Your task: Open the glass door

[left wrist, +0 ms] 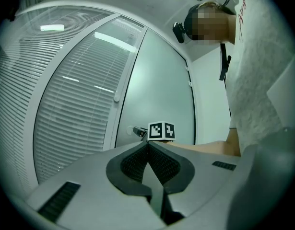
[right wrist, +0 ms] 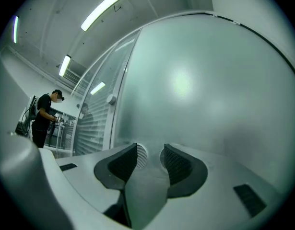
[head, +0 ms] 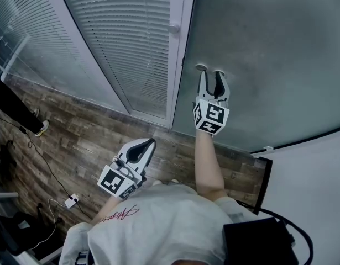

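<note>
The frosted glass door (head: 269,48) fills the upper right of the head view. My right gripper (head: 211,73) points at it with its tips almost on the glass, beside a small metal handle (head: 201,67). Its jaws stand open with nothing between them, and only frosted glass (right wrist: 209,80) shows ahead of the right gripper (right wrist: 151,152). My left gripper (head: 152,142) hangs lower and to the left over the floor, shut and empty. From the left gripper (left wrist: 148,143) I see the handle (left wrist: 137,131) next to the right gripper's marker cube (left wrist: 161,130).
A glass panel with slatted blinds (head: 131,43) stands left of the door, with a round knob (head: 174,27) on the frame between them. Cables and a small white box (head: 71,201) lie on the wooden floor (head: 76,142). Another person (right wrist: 44,116) stands far left.
</note>
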